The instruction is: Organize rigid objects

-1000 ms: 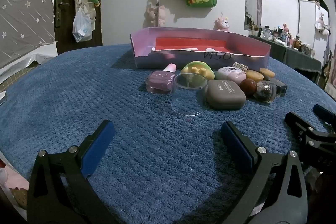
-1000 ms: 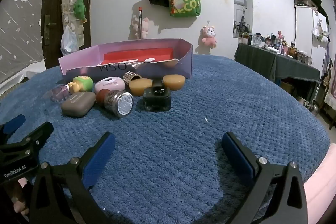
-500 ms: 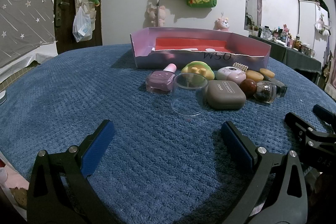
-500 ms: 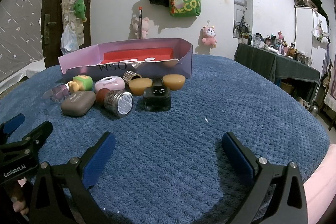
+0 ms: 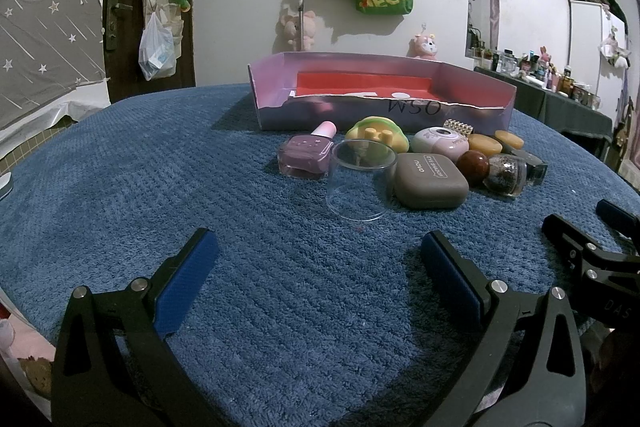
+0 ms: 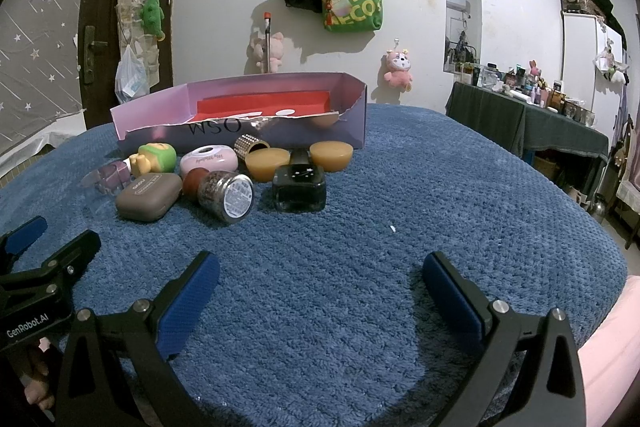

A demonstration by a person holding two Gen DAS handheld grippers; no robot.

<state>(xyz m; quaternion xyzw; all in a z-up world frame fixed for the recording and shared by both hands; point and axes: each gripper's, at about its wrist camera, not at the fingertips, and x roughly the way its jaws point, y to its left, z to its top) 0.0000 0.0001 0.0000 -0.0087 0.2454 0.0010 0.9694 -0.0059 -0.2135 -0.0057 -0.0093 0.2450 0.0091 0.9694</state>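
Note:
A cluster of small items lies on the blue blanket in front of a purple cardboard box (image 5: 276, 107) with a red lining. It includes a clear plastic cup (image 5: 358, 185), a purple nail-polish bottle (image 5: 306, 155), a brown eyeshadow case (image 5: 430, 181), a green-and-yellow toy (image 5: 376, 135), a pink round case (image 6: 208, 159), a glitter jar (image 6: 226, 193), a black square bottle (image 6: 299, 187) and two amber soaps (image 6: 267, 163). My left gripper (image 5: 316, 263) is open and empty, well short of the cup. My right gripper (image 6: 320, 283) is open and empty, nearer than the black bottle.
The blue blanket (image 6: 460, 195) covers a rounded table whose edge drops off at right. A dark side table (image 6: 528, 119) crowded with bottles stands at far right. Bags and plush toys hang on the back wall. A door (image 5: 120, 7) is at the left.

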